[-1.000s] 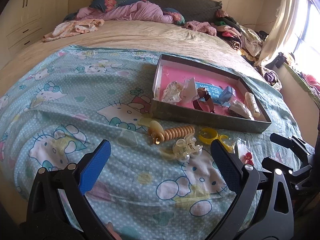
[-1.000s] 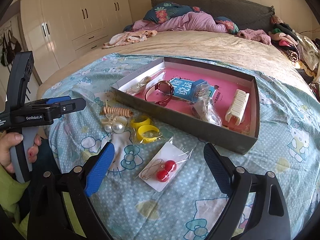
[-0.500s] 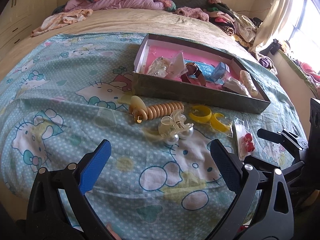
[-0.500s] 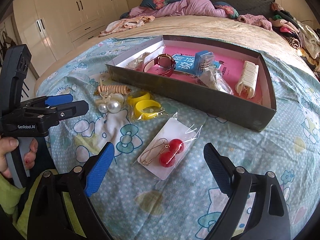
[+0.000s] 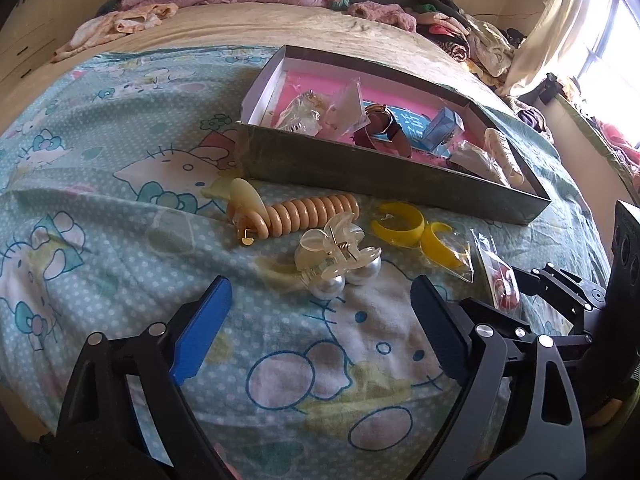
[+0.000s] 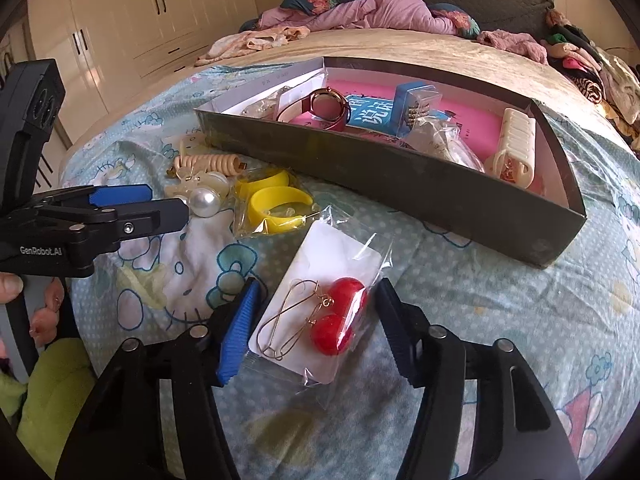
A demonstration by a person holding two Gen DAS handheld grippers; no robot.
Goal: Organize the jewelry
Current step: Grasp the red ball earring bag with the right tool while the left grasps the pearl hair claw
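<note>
A grey box with a pink floor (image 5: 360,172) (image 6: 400,184) lies on the bed and holds a watch (image 6: 324,106), a blue carton (image 6: 414,106), a cream comb clip (image 6: 518,146) and small bags. In front of it lie a beige spiral hair tie (image 5: 304,214), a pearl claw clip (image 5: 340,256), bagged yellow hoops (image 5: 416,232) (image 6: 276,204) and a bagged card of red ball earrings (image 6: 320,320) (image 5: 502,280). My right gripper (image 6: 316,312) is open, its fingers on either side of the earring bag. My left gripper (image 5: 320,308) is open, just short of the pearl clip.
The bed has a Hello Kitty sheet (image 5: 100,184). Crumpled bedding and clothes (image 6: 360,12) pile at the headboard and right side. White wardrobes (image 6: 132,28) stand left of the bed. A window (image 5: 612,32) is at the right.
Both grippers have moved forward and lower. The right one now straddles the red earring bag with its jaws narrower. The left one has come close to the pearl clip.
</note>
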